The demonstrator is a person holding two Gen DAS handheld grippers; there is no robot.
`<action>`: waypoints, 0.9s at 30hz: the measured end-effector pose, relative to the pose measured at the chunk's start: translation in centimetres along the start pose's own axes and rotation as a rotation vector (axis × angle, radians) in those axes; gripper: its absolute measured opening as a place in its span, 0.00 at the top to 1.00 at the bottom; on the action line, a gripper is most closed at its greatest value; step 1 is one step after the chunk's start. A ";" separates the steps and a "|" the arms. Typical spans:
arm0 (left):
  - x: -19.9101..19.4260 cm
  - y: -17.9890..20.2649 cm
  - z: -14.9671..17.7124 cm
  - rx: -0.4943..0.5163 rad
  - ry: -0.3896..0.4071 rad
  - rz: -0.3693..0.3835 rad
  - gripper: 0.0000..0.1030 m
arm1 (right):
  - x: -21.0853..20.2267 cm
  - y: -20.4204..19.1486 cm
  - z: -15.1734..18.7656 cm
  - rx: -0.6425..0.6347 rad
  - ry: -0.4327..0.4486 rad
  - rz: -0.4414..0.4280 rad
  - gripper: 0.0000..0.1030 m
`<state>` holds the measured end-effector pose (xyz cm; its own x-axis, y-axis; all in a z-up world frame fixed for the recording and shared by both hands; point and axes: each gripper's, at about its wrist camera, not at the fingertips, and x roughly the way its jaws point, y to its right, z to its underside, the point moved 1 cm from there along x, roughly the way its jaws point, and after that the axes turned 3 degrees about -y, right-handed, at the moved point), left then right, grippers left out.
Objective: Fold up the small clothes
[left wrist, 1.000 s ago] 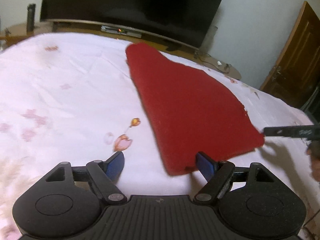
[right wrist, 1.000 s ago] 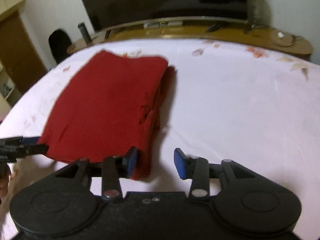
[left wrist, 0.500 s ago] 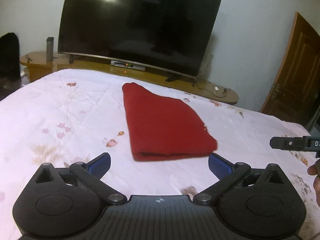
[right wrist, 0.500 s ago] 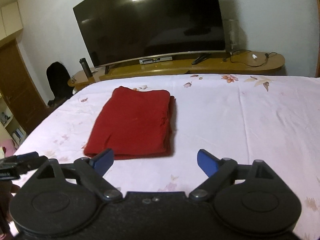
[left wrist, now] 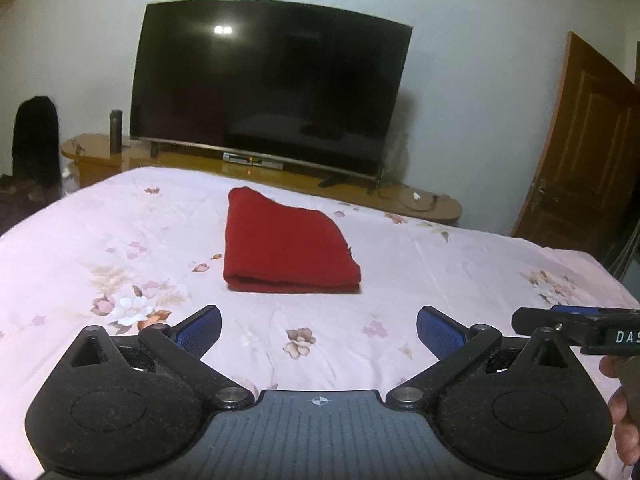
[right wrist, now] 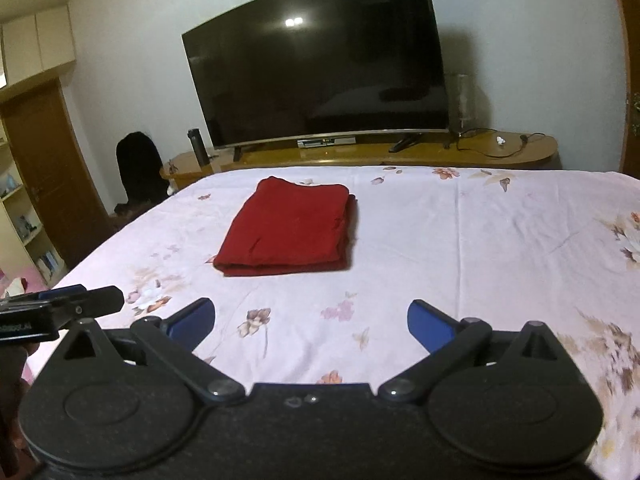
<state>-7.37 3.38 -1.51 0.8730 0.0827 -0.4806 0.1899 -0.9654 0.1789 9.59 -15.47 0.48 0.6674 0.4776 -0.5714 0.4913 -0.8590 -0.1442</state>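
A red garment (left wrist: 284, 244) lies folded into a flat rectangle on the pink flowered bedsheet (left wrist: 460, 272); it also shows in the right wrist view (right wrist: 288, 228). My left gripper (left wrist: 319, 330) is open and empty, well back from the garment's near edge. My right gripper (right wrist: 311, 322) is open and empty, also well back from it. The right gripper's side shows at the right edge of the left wrist view (left wrist: 576, 330), and the left gripper's side at the left edge of the right wrist view (right wrist: 60, 308).
A large dark TV (left wrist: 268, 84) stands on a low wooden bench (left wrist: 280, 176) beyond the bed's far edge. A dark flask (left wrist: 116, 130) stands on the bench's left end. A wooden door (left wrist: 580, 152) is at the right, a black chair (left wrist: 36, 148) at the left.
Both grippers let go of the red garment, opened wide and pulled back and up from it. The garment now lies folded on the bed.
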 end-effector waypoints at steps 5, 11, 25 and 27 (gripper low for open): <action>-2.6 0.9 0.8 0.009 0.028 0.006 0.00 | -2.5 -0.9 0.8 -0.040 0.038 0.018 0.01; -4.0 1.5 1.0 0.020 0.057 0.015 0.00 | -4.3 -1.3 1.1 -0.050 0.074 0.024 0.01; -4.8 2.1 0.6 0.035 0.086 0.021 0.00 | -5.5 -1.7 1.4 -0.050 0.108 0.032 0.01; -4.7 2.1 0.6 0.033 0.086 0.021 0.00 | -5.5 -1.7 1.4 -0.051 0.110 0.037 0.01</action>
<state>-11.36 0.77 0.62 0.9123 0.0824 -0.4012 0.1580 -0.9745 0.1590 4.28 -16.86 2.73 0.7415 0.4659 -0.4828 0.4913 -0.8671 -0.0822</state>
